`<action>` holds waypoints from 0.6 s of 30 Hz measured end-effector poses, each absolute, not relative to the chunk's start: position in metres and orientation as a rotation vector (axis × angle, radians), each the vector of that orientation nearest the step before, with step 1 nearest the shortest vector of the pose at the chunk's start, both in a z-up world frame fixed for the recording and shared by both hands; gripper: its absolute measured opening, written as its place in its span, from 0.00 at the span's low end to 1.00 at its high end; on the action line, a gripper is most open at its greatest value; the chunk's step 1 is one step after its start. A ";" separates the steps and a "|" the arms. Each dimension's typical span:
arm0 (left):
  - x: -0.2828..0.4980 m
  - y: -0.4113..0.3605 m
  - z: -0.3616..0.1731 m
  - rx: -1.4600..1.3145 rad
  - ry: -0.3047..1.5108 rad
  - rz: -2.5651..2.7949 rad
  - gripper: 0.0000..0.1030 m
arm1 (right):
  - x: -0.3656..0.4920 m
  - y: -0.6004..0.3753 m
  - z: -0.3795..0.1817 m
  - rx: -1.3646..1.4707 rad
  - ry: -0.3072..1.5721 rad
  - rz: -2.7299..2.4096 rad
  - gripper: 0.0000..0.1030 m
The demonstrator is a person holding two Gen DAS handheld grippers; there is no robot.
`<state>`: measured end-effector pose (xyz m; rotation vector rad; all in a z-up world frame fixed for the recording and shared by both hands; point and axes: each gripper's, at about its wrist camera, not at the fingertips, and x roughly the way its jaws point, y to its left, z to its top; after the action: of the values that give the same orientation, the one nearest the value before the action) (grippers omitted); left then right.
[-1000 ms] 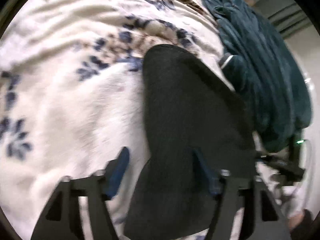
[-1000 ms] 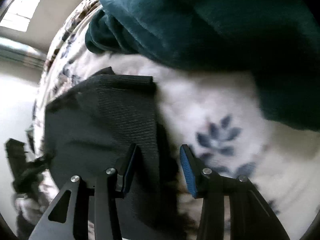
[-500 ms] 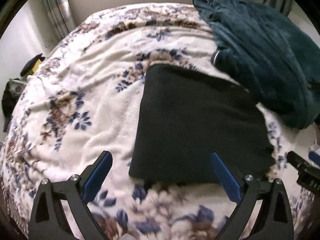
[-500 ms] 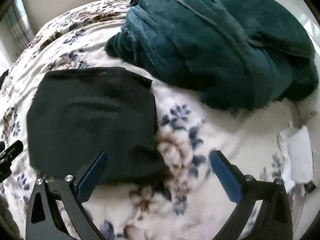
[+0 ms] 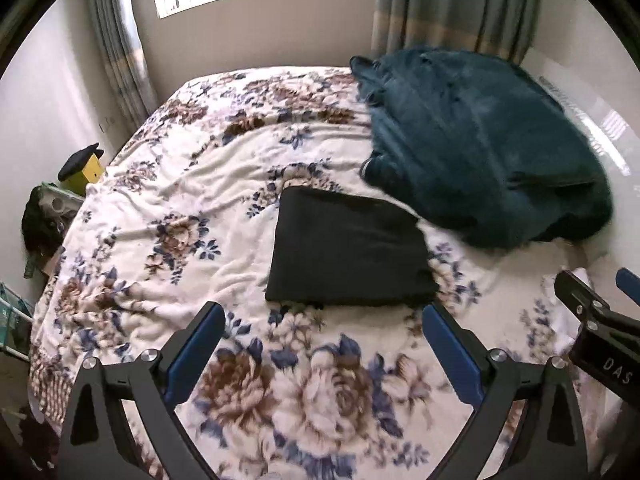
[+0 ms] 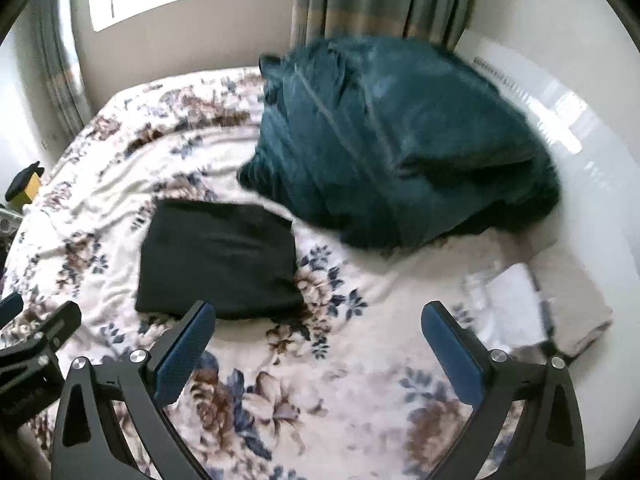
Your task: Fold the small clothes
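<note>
A black garment (image 5: pixel 348 248) lies folded into a flat rectangle on the floral bedspread (image 5: pixel 168 208); the right wrist view shows the same garment (image 6: pixel 218 258) left of centre. My left gripper (image 5: pixel 320 354) hangs well above the bed on the near side of the garment, open and holding nothing. My right gripper (image 6: pixel 318 354) is also high above the bed, open and empty, to the right of the garment. Each view catches the other gripper at its edge: the right one (image 5: pixel 596 312) and the left one (image 6: pixel 36 332).
A bulky teal blanket (image 5: pixel 480 148) is heaped at the far right of the bed, just past the garment. Folded white cloth (image 6: pixel 516 300) lies at the right edge. A yellow and black object (image 5: pixel 82 166) sits by the left wall. Curtains (image 5: pixel 448 4) and a window are behind.
Both grippers let go of the black garment, opened wide and rose up and back from the bed. The garment now lies folded and free on the bedspread.
</note>
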<state>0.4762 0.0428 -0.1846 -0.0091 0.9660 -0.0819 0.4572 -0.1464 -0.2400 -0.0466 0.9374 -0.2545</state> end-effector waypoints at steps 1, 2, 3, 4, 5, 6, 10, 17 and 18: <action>0.465 0.043 -0.171 -0.009 0.958 -0.079 0.98 | 0.447 -0.144 -0.226 -0.050 0.926 -0.254 1.00; 0.455 0.043 -0.157 -0.011 0.951 -0.081 0.98 | 0.433 -0.142 -0.208 -0.047 0.916 -0.251 1.00; 0.446 0.043 -0.147 -0.015 0.944 -0.084 0.98 | 0.420 -0.141 -0.193 -0.044 0.903 -0.249 1.00; 0.438 0.044 -0.136 -0.012 0.934 -0.080 0.98 | 0.410 -0.140 -0.179 -0.044 0.891 -0.250 1.00; 0.428 0.044 -0.121 -0.007 0.915 -0.073 0.98 | 0.397 -0.139 -0.163 -0.046 0.877 -0.248 1.00; 0.421 0.045 -0.111 -0.012 0.904 -0.077 0.98 | 0.385 -0.137 -0.147 -0.048 0.864 -0.245 1.00; 0.390 0.048 -0.064 -0.021 0.848 -0.077 0.98 | 0.342 -0.133 -0.086 -0.059 0.794 -0.237 1.00; 0.340 0.046 -0.013 -0.027 0.789 -0.066 0.98 | 0.282 -0.127 -0.010 -0.063 0.722 -0.197 1.00; 0.334 0.046 -0.010 -0.029 0.785 -0.060 0.98 | 0.273 -0.126 -0.001 -0.063 0.716 -0.190 1.00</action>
<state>0.3336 0.0458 -0.0100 -0.0287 0.7845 -0.0603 0.2735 -0.1259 -0.0013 -0.0633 0.7163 -0.1901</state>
